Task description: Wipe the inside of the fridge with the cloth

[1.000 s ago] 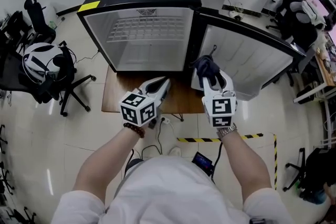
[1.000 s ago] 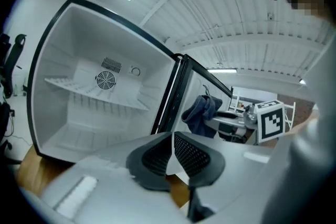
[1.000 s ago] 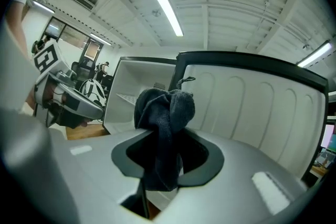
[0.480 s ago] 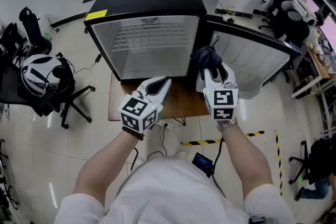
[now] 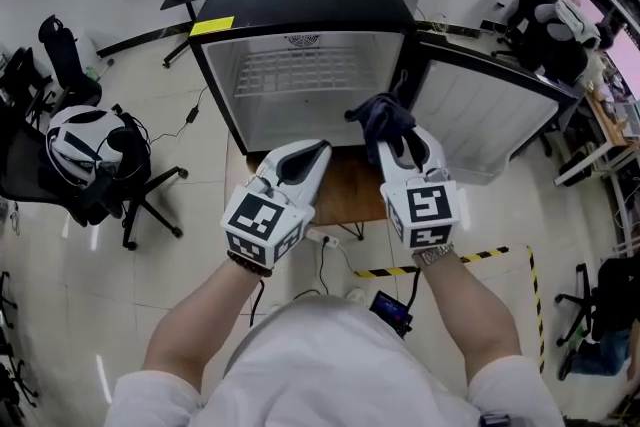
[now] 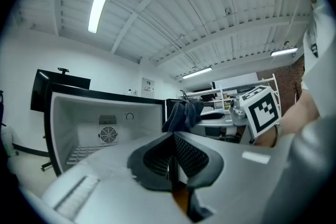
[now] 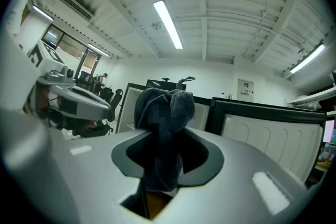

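The small black fridge point(image 5: 300, 75) stands open, with a white inside and a wire shelf; its door point(image 5: 480, 115) is swung out to the right. A dark blue cloth point(image 5: 380, 118) is bunched in my right gripper point(image 5: 400, 143), which is shut on it in front of the fridge's right edge. In the right gripper view the cloth point(image 7: 164, 113) sticks up between the jaws. My left gripper point(image 5: 305, 155) is level before the opening and shut, with nothing in it. The left gripper view shows those jaws point(image 6: 172, 157) together, the fridge's fan wall point(image 6: 107, 134) and the cloth point(image 6: 182, 115) beyond.
The fridge sits on a low wooden table point(image 5: 350, 193). An office chair point(image 5: 90, 150) with a helmet stands left. Yellow-black tape point(image 5: 480, 258) marks the floor to the right, and a cable and a phone point(image 5: 390, 310) lie by my feet. Desks and more chairs point(image 5: 560, 25) are far right.
Both grippers have risen and come nearer to the fridge opening. The right one has carried the cloth leftward from the door toward the opening. The left gripper has rolled a little.
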Demonstrator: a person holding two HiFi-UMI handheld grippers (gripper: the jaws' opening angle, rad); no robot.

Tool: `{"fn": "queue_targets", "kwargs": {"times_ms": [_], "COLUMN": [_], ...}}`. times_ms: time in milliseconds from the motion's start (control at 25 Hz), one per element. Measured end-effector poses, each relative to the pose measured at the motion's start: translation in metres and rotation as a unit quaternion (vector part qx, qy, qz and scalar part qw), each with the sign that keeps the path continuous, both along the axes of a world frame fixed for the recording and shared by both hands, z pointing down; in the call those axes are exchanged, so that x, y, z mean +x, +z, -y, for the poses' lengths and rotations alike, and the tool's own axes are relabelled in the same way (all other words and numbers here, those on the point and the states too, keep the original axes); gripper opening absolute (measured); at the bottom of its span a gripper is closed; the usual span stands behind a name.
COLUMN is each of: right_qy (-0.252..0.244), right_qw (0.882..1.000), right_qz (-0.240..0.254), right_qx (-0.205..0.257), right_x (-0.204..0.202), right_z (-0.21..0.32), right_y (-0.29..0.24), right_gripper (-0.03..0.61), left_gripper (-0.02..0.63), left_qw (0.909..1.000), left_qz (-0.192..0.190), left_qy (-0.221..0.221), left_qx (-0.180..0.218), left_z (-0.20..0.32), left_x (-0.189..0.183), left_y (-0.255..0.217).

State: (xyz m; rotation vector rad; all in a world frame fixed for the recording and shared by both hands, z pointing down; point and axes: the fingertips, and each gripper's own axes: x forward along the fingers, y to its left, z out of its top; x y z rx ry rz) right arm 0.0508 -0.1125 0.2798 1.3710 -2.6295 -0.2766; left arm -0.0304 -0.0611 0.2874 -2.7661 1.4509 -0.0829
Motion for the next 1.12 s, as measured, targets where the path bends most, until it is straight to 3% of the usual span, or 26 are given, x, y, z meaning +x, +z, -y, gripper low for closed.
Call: {"fn": "queue_targets", "kwargs": {"times_ms": [240,520,880,1120], "right_qy": [-0.034,-0.036,-0.078,-0.095], "right_qw": [0.999,0.998,0.995,0.992], "right_qz": [0.028,0.038,0.038,0.050], "right_qx": [-0.019,-0.040,-0.054,-0.060], "right_x": [-0.051,-0.092,-0.105,-0.101], "right_z": [-0.043,-0.079,-0.096,-0.096], "right_y": [-0.004,0.003,0.004,0.006], "right_gripper": [0.114,0.114,0.113,0.114], "left_gripper": [0.006,0.006,0.006,0.006], "left_qw": [0.9996,0.9993,0.9963,0.9953], "left_qz": [0.000,0.015,0.009,0.009], "left_qy": [-0.023,-0.028,-0.080,-0.093], "left_qx": [0.015,0.019,0.031,0.026], "left_z": [-0.029,-0.058,-0.067,-0.066], "left_x": [-0.049,-0.088,-0.104,-0.092], "left_y": [-0.022,-0.022,-0.026,-0.020]}}
